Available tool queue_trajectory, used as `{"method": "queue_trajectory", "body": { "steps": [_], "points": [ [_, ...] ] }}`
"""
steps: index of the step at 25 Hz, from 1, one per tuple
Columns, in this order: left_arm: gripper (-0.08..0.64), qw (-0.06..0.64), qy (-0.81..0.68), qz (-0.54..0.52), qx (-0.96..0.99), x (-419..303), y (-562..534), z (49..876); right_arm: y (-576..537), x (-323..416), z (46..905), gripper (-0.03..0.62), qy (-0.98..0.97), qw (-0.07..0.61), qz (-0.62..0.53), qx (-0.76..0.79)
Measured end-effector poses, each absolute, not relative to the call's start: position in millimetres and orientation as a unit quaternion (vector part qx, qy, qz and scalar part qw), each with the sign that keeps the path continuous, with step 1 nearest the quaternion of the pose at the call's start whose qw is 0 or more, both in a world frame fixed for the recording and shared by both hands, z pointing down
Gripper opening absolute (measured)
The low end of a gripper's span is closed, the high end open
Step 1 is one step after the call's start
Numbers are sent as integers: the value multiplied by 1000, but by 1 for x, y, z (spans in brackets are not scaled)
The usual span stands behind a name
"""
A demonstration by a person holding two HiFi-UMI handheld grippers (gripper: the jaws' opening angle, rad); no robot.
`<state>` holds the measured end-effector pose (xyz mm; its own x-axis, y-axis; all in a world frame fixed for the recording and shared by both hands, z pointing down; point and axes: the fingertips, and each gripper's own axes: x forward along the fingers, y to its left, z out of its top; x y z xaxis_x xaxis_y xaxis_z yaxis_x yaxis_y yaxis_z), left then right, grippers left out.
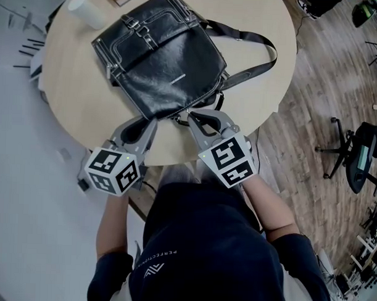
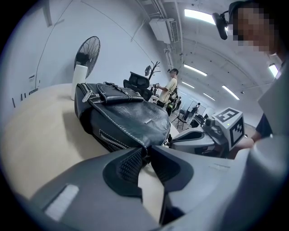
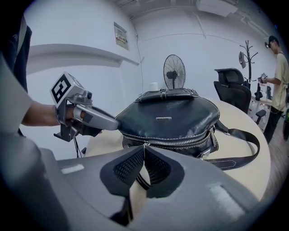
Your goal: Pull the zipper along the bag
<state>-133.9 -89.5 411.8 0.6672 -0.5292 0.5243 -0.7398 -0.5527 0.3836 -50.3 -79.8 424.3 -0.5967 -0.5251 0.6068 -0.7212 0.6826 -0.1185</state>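
A black leather bag [image 1: 161,59] lies on the round wooden table [image 1: 73,93], its zipper side toward me. My left gripper [image 1: 154,119] is shut on the bag's near left corner [image 2: 145,146], with the leather pinched between the pads. My right gripper [image 1: 190,114] sits just right of it, at the near edge of the bag. Its jaws are shut on the small metal zipper pull [image 3: 143,146] at the left part of the silver zipper [image 3: 180,142]. The zipper's teeth run closed to the right of the pull. The left gripper [image 3: 76,115] also appears in the right gripper view.
The bag's strap [image 1: 253,62] loops out to the right on the table. A white cup [image 1: 86,12] stands at the table's far left edge. Office chairs [image 1: 355,152] stand on the wooden floor to the right. A fan [image 3: 174,72] stands beyond the table.
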Motion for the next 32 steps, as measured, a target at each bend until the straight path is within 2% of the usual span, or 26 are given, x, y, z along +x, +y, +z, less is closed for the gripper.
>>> {"method": "queue_trajectory", "body": {
  "steps": [6,16,26,32],
  "points": [
    [80,300,-364,178,864,-133,-89,411,-90,-59,422,14,-877,297,156,344],
    [77,299,-361,183,864,-134,-89,411,-92,-57,427,14,-880,294,178,329],
    [74,298,-360,187,864,-135,-89,410,-99,-24,421,14,-869,289,169,364],
    [72,297,-359,190,864,-136,-89,410,-123,35,416,14,-839,288,176,427]
  ]
}}
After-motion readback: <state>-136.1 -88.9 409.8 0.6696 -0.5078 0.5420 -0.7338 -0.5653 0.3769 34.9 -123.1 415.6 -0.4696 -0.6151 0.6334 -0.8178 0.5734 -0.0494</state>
